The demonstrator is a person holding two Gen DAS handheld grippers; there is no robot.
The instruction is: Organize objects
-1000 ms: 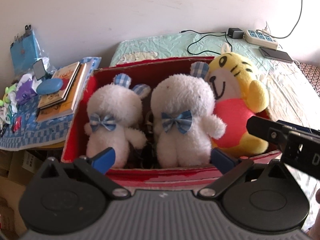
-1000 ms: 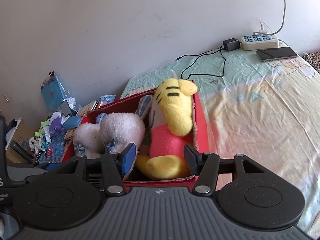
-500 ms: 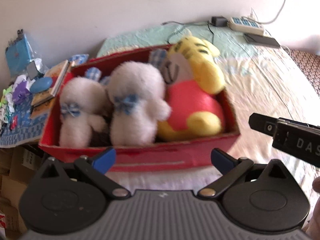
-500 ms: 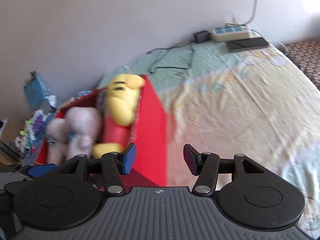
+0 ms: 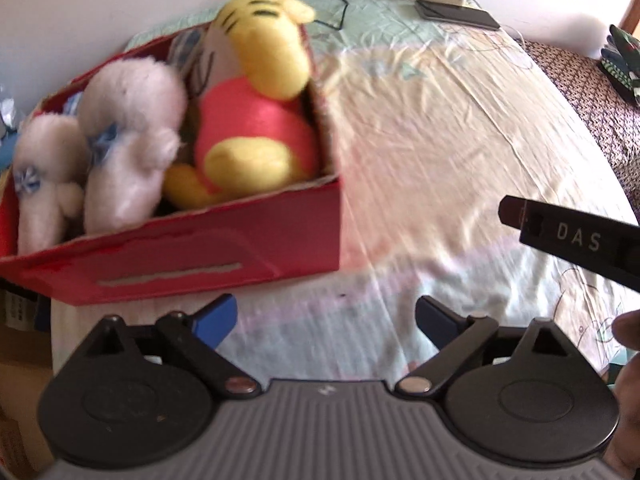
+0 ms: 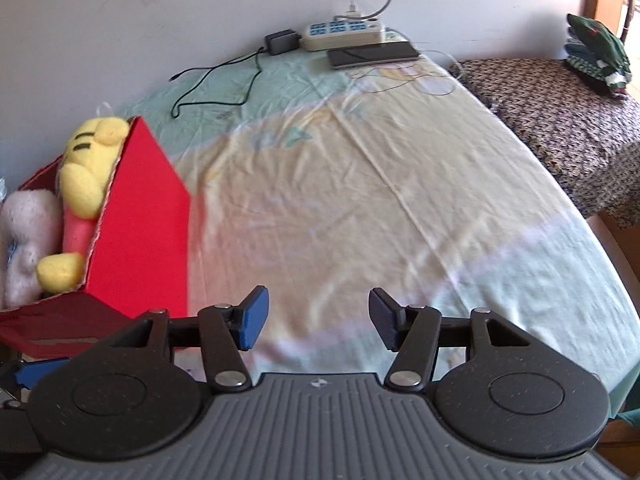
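Observation:
A red cardboard box (image 5: 208, 236) (image 6: 140, 216) sits on the bed at the left and holds three plush toys. Inside, a yellow tiger in a pink shirt (image 5: 256, 92) (image 6: 86, 168) leans at the right end, beside two white bunnies (image 5: 128, 128) with blue checked bows. My left gripper (image 5: 325, 318) hangs over bare sheet in front of the box's near right corner, its jaws closing with nothing between them. My right gripper (image 6: 318, 320) is over the sheet to the right of the box, its jaws opening and empty. Part of the right gripper's body (image 5: 568, 236) shows in the left wrist view.
The bed sheet (image 6: 360, 184) stretches wide to the right of the box. At the far edge by the wall lie a power strip (image 6: 344, 34), a charger with its black cable (image 6: 216, 76) and a phone (image 6: 372, 54). A patterned blanket (image 6: 552, 112) with folded clothes (image 6: 596, 52) lies at the right.
Both views have swung rightward and down, off the box and onto the bare sheet. The left jaws have narrowed a little and the right jaws have widened.

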